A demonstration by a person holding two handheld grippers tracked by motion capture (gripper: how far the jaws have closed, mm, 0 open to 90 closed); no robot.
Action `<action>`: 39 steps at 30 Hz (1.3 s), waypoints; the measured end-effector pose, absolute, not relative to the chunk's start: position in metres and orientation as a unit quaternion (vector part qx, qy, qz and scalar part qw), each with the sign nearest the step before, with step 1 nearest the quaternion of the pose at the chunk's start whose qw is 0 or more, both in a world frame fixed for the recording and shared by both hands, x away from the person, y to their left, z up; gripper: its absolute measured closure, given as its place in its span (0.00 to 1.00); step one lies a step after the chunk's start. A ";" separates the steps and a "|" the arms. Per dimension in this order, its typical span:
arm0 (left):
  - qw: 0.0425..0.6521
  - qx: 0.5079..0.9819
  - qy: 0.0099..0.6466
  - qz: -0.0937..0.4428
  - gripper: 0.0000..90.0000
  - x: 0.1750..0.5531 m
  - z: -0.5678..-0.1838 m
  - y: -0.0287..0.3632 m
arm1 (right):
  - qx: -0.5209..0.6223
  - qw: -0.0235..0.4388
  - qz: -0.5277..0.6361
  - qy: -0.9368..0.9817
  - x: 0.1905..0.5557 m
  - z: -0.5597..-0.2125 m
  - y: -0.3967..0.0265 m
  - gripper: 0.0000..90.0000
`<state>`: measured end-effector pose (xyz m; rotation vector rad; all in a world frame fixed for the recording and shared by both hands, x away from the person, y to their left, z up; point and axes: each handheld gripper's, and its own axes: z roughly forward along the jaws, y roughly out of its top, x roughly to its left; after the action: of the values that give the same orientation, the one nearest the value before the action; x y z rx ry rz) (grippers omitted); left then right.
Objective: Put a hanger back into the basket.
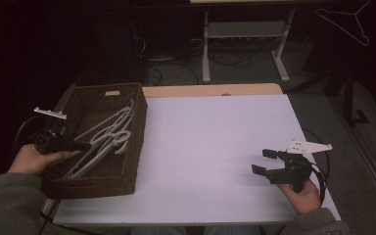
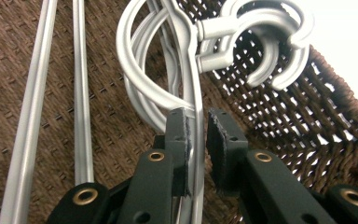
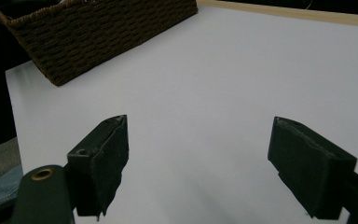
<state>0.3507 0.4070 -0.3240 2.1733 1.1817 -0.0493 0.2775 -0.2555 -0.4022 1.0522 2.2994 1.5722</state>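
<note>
Currently left gripper sits at the left of the high view, inside the basket, reaching among the white hangers. In the left gripper view its jaws are nearly together with one hanger rod running up between them. That rod lies against the left pad; a thin gap shows on the side of the other pad, so not a firm clamp, jaws a little apart. Only the one frame, so no call on motion.

Hangers: stacked in the basket, lying diagonally from lower left to upper right in the high view, hooks near the basket's right wall. In the left gripper view the hooks sit upper right of frame against the woven wall, two straight bars run up the left side over the basket floor.

Right gripper is lower right of the high view, over the white table, well apart from the basket. Jaws wide apart, nothing between them; the right gripper view shows bare table between the pads, basket corner upper left.
</note>
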 end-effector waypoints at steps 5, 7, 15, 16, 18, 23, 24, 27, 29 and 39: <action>0.339 0.818 0.465 -0.032 0.90 0.352 -0.324 0.408 | 0.351 0.083 0.526 0.770 0.278 -0.403 -0.256 0.21; 0.345 0.811 0.471 -0.036 0.90 0.354 -0.323 0.409 | 0.354 0.080 0.525 0.770 0.279 -0.403 -0.256 0.21; 0.379 0.792 0.477 -0.041 0.90 0.352 -0.325 0.411 | 0.353 0.079 0.525 0.770 0.280 -0.404 -0.257 0.21; 0.363 0.798 0.478 -0.040 0.90 0.353 -0.329 0.408 | 0.352 0.078 0.525 0.771 0.280 -0.404 -0.256 0.21; 0.316 0.822 0.473 -0.042 0.90 0.355 -0.339 0.400 | 0.350 0.078 0.526 0.771 0.280 -0.404 -0.255 0.21; 0.303 0.826 0.474 -0.031 0.71 0.352 -0.344 0.397 | 0.353 0.079 0.527 0.769 0.280 -0.404 -0.256 0.21; 0.303 0.827 0.473 -0.028 0.70 0.351 -0.343 0.397 | 0.353 0.078 0.526 0.770 0.280 -0.404 -0.256 0.21; 0.321 0.822 0.470 -0.019 0.68 0.346 -0.338 0.399 | 0.353 0.077 0.525 0.771 0.281 -0.405 -0.256 0.21; 0.334 0.816 0.472 -0.012 0.67 0.344 -0.335 0.398 | 0.352 0.077 0.525 0.771 0.281 -0.405 -0.257 0.21; 0.365 0.814 0.451 0.005 0.65 0.340 -0.330 0.383 | 0.355 0.084 0.522 0.771 0.280 -0.403 -0.258 0.21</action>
<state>0.3405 0.3831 -0.3299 2.0941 1.1588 0.0131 0.2796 -0.2580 -0.4034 1.0581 2.3001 1.5582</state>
